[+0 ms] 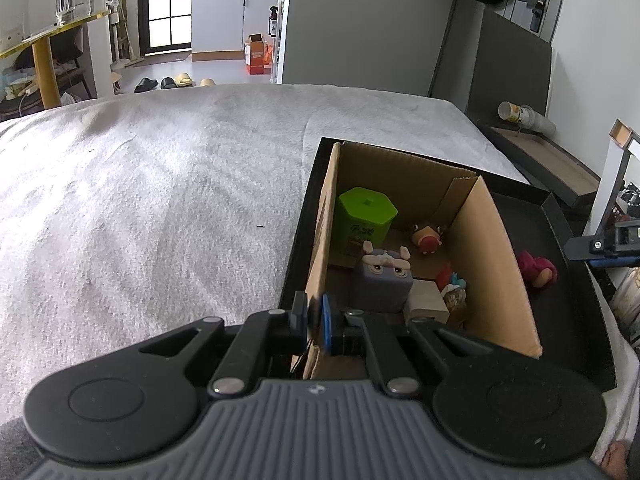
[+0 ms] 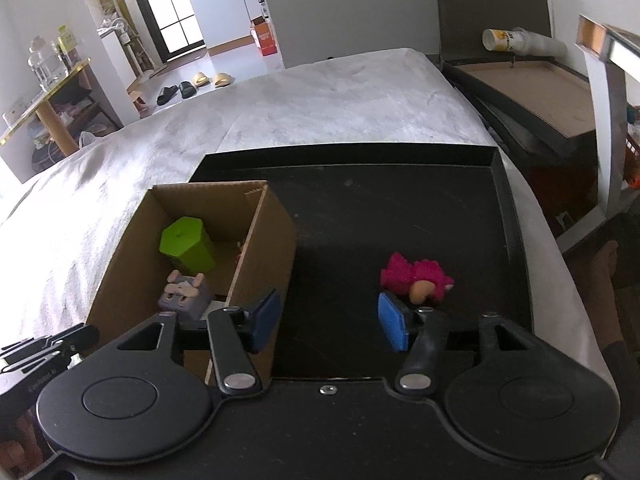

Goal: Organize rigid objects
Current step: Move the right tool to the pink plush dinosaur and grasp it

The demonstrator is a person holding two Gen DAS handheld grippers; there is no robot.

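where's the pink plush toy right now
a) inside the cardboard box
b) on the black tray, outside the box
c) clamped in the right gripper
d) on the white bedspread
b: the pink plush toy lies on the black tray, right of the cardboard box, with the right gripper open and not pressing on it.

Cardboard box (image 2: 256,248) wall hiding small toys, green container (image 1: 366,216) label unreadable
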